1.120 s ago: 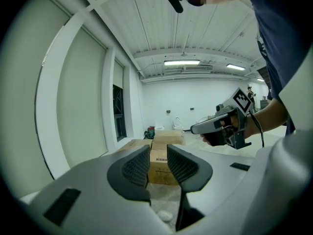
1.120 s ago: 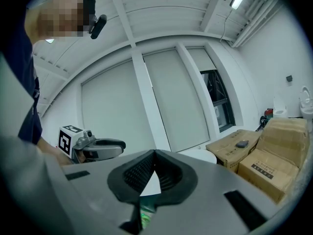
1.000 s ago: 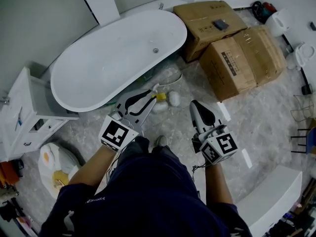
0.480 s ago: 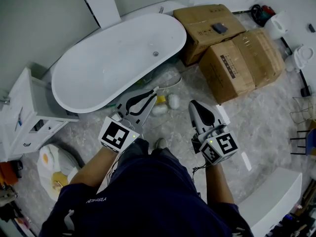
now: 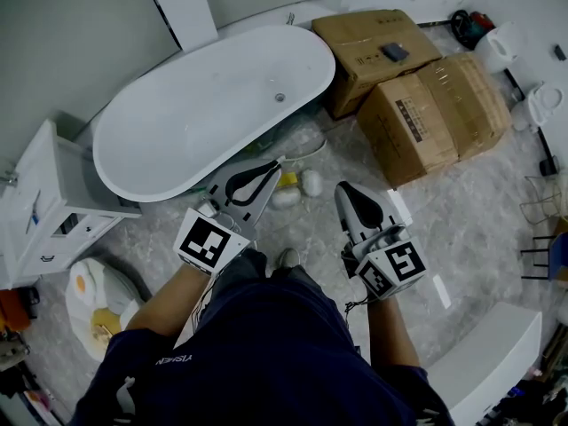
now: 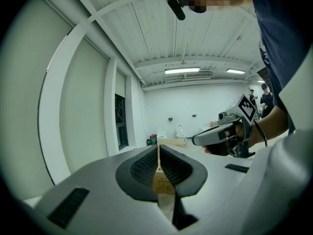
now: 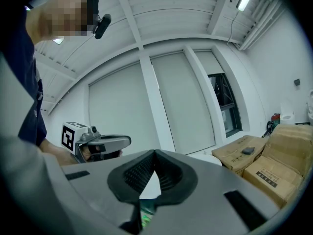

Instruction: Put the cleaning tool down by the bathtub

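White bathtub (image 5: 191,114) lies slantwise across the far left of the floor w/ its drain toward the far end. Just off its near-right side, on the grey marbled floor (image 5: 479,229), sits the cleaning tool (image 5: 287,180). Only a yellow bit shows, plus pale rounded lumps (image 5: 311,182) touching or right beside it. The rest is behind the left gripper (image 5: 278,161), so its shape is hard to make out, and whether it touches the tub wall can't be told. The left gripper points toward that spot from above. Its jaws have just been closing and the ribbed pads now meet w/ nothing btwn them; thru the thin slit only a far cardboard colour shows. The right gripper (image 5: 343,191) is held alongside, to the right, well apart from the tool, tips together and empty, w/ a small wedge of gap further back btwn the pads. Two cardboard boxes (image 5: 435,114) stand far right of the tub, and a small dark object (image 5: 396,51) rests on the farther one. A white cabinet (image 5: 44,207) at the left is cut by the frame edge. The person's dark clothing (image 5: 266,344) hides the near floor.
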### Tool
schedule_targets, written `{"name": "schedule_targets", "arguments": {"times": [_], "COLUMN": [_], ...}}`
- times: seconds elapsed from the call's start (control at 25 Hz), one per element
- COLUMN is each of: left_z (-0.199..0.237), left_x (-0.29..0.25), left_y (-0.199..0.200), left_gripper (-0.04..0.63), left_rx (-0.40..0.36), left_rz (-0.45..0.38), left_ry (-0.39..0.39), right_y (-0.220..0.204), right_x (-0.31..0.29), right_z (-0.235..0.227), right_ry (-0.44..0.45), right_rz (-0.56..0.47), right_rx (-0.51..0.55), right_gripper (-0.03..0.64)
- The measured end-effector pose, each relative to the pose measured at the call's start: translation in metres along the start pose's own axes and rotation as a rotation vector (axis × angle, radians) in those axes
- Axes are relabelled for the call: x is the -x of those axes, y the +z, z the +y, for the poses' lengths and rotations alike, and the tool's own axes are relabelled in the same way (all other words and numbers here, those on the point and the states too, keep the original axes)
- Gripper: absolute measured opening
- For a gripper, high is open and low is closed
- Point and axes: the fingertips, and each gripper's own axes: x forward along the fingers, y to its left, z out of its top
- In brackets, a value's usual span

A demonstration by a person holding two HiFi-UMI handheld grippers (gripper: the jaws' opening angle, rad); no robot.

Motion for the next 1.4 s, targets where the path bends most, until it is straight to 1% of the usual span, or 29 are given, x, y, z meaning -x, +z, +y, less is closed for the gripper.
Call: {"name": "schedule_targets", "arguments": {"times": [0.12, 0.28, 0.76, 0.92, 1.08, 1.2, 1.4], "left_z": [0.002, 0.004, 0.007, 0.008, 0.008, 0.008, 0.006], "left_x": [0.002, 0.003, 0.004, 0.003, 0.002, 0.002, 0.000], "left_y": [0.001, 0.000, -0.004, -0.006, -0.008, -0.008, -0.009], "left_gripper": [0.038, 0.037, 0.035, 0.035, 0.035, 0.035, 0.035], "left_rx": [0.004, 0.007, 0.006, 0.018, 0.009, 0.026, 0.016], "left_rz": [0.002, 0.006, 0.029, 0.030, 0.041, 0.035, 0.043], "left_ry": [0.005, 0.009, 0.021, 0.025, 0.025, 0.026, 0.022], "right_y": [0.001, 0.010, 0.012, 0.005, 0.004, -0.001, -0.001], "right_x": [0.000, -0.004, -0.008, -0.009, -0.009, -0.008, -0.009], "right_z": [0.004, 0.013, 0.018, 0.014, 0.012, 0.008, 0.008], "right_ry": [0.011, 0.051, 0.084, 0.072, 0.073, 0.057, 0.063], "right_rz": [-0.001, -0.037, -0.043, -0.016, -0.017, 0.008, 0.011], "right_rx": [0.001, -0.010, -0.001, 0.011, 0.005, 0.025, 0.026], "right_gripper": [0.005, 0.005, 0.005, 0.005, 0.005, 0.005, 0.003]}}
